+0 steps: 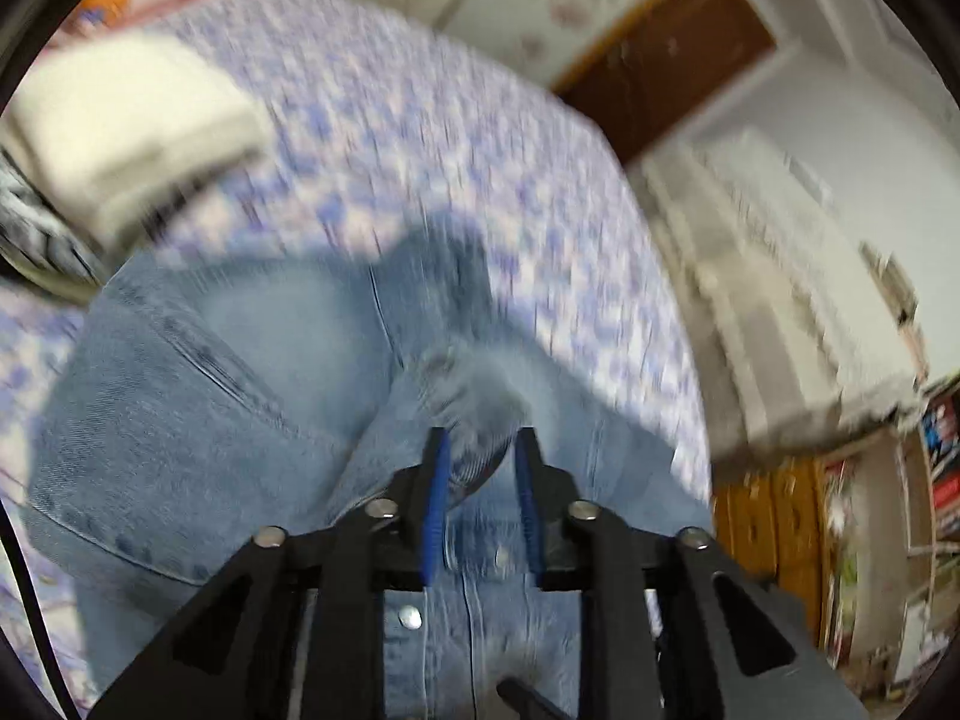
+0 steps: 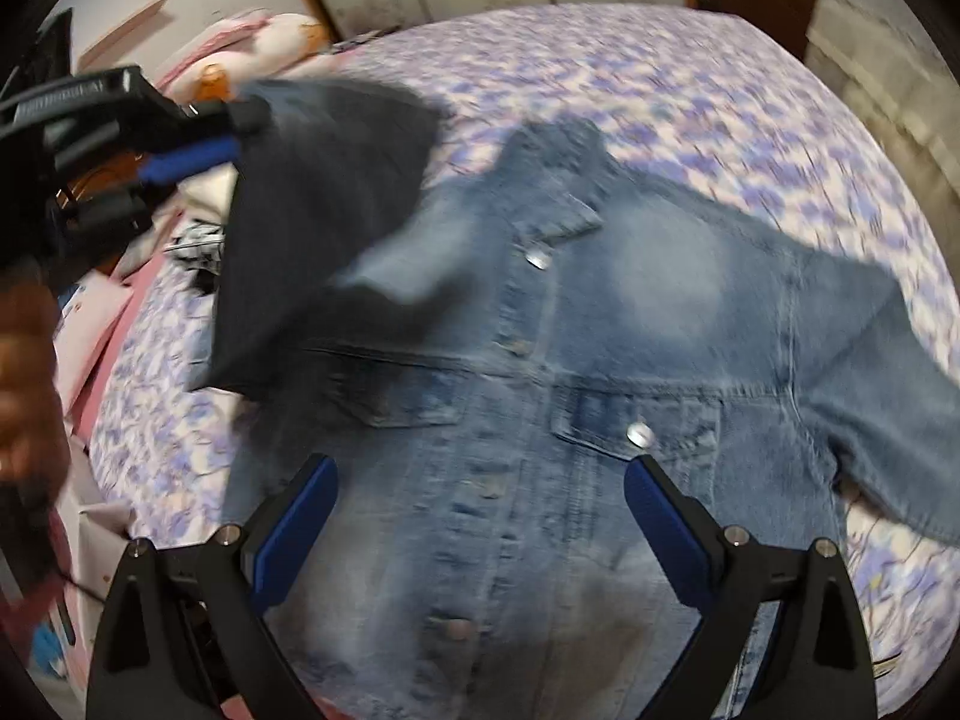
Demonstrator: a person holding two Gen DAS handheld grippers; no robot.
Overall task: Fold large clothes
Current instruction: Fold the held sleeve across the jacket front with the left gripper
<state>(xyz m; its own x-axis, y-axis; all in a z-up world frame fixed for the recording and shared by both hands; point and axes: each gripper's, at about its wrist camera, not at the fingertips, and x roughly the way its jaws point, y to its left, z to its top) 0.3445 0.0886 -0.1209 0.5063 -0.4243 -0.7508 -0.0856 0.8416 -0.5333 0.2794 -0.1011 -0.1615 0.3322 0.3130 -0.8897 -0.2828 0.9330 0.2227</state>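
A light blue denim jacket (image 2: 600,360) lies front side up, buttons showing, on a bed (image 2: 720,96) covered in a purple-and-white floral sheet. The left tongs (image 1: 480,450) are pinched on a bunched fold of the jacket's sleeve, lifting it above the jacket's chest. The right tongs (image 2: 480,480) hover spread wide apart over the jacket's lower front, holding nothing.

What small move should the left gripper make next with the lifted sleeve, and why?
Probably carry the sleeve across and lay it on the denim jacket's front: the left gripper holds it raised, while the right gripper hovers open.
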